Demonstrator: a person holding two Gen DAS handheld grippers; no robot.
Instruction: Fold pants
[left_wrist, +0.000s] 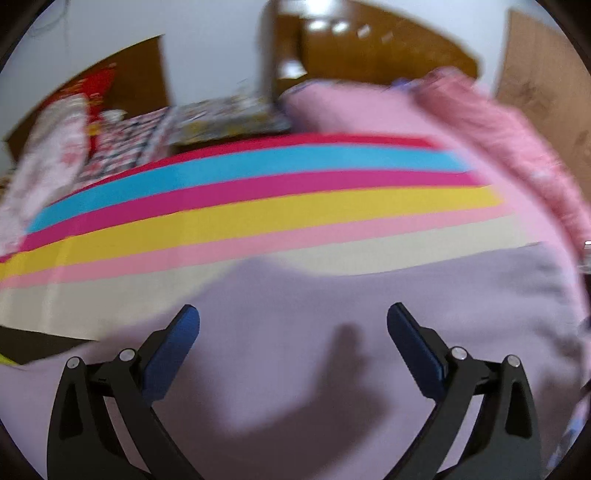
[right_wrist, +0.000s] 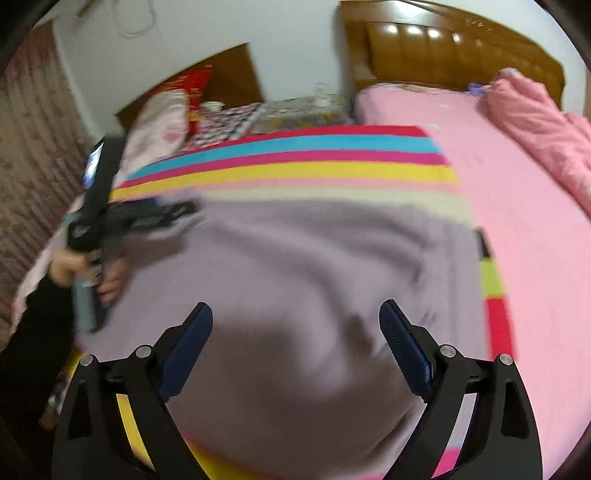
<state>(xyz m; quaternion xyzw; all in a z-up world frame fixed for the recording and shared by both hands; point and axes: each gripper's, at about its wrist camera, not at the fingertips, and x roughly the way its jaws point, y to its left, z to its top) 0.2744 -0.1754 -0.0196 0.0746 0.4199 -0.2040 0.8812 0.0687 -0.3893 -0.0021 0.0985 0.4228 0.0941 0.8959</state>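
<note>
Striped blanket (right_wrist: 295, 162) on bed, lilac pants (right_wrist: 314, 266) spread flat, left gripper (left_wrist: 293, 314) and right gripper (right_wrist: 295, 312) both released

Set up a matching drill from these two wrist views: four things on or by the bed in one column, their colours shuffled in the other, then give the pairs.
Things
1. pants
2. quilt
3. headboard
4. gripper finger pads

Colours
A. brown
B. dark blue
C. pale lilac
D. pink

Pairs: 1-C, 2-D, 3-A, 4-B

The pants lie spread on the striped blanket; the quilt is bunched at the right side of the bed, near the headboard.
</note>
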